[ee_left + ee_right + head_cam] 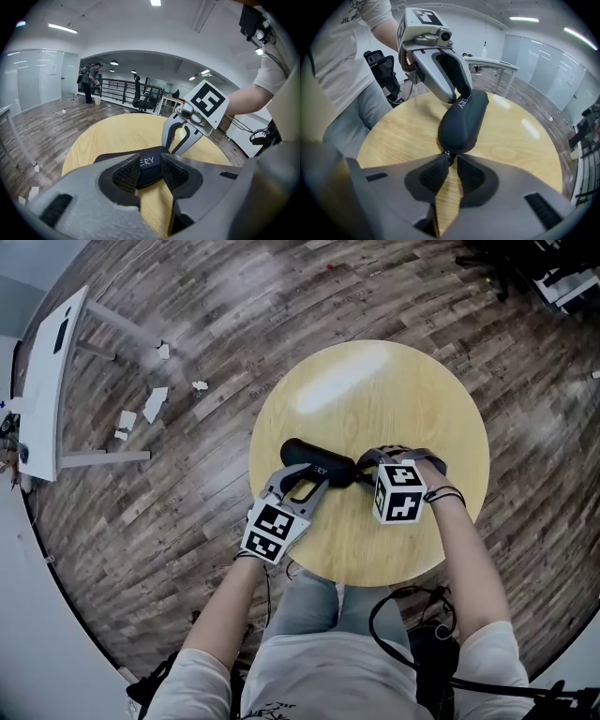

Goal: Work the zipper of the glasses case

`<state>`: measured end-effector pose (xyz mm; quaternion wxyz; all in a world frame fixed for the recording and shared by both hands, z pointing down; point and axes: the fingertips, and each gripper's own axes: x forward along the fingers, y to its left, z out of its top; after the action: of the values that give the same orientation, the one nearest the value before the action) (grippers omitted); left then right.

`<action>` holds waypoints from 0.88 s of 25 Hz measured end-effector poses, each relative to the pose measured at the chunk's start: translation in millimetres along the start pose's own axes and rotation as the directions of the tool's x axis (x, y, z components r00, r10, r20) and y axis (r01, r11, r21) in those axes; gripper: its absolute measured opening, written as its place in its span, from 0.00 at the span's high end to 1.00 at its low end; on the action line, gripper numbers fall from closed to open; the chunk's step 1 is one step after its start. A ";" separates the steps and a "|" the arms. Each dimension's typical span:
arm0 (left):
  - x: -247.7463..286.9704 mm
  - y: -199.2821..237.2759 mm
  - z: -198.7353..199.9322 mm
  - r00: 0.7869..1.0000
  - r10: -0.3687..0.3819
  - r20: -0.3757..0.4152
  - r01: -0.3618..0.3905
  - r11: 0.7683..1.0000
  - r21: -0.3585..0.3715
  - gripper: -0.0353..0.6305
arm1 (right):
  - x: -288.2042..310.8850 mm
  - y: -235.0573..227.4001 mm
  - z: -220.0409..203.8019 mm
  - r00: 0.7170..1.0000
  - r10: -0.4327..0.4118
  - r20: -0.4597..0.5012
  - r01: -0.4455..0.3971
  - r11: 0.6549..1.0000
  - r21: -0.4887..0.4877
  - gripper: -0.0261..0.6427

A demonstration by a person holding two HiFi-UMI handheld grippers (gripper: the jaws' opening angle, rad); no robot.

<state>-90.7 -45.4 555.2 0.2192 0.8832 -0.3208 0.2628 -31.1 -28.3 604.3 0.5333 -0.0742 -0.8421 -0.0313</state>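
I have 2 grippers on 1 black glasses case (314,457). It lies flat on the round wooden worktop (375,381), on the side nearer to me. My left gripper (150,168) has its jaws closed part way onto 1 end of the case, the end with white letters on it. The dark pads (126,176) press on both sides. I hold it like this so the case cannot slide or spin when the zipper gets tugged. My right gripper (451,160) is at the other end, the rounded one, and it points steeply down. Its jaws are pressed nearly together, and the tips pinch the tiny zipper pull (448,154) that sticks out from that end. The pull is so small that I need the very tips for it. The 2 grippers sit close, 1 at each end, so 1 can hold and 1 can pull. The case looks zipped shut to me, so I think the zipper work is only starting. Next I would drag the pull along the case, slowly, because the little tab could slip out of the jaws.
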 end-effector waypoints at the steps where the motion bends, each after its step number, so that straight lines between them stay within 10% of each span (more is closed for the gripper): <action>1: -0.3 0.8 -0.2 1.000 0.001 0.002 -0.001 1.000 -0.002 0.75 | 0.4 -0.2 0.6 1.000 0.011 -0.001 -0.011 1.000 0.007 0.88; 14: -1.8 1.6 -3.6 1.000 0.013 -0.017 -0.013 1.000 -0.020 0.75 | -0.3 12.9 4.9 0.994 -0.105 -0.018 0.105 0.940 0.324 0.96; 22: -1.9 0.5 -3.9 1.000 0.000 -0.028 0.000 1.000 -0.020 0.75 | -4.3 10.5 1.0 0.957 -0.285 -0.050 0.262 0.781 0.566 0.96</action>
<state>-93.6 -42.7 557.2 0.2325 0.8771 -0.3202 0.2721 -28.6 -18.2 599.8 0.5048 0.2100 -0.8247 0.1447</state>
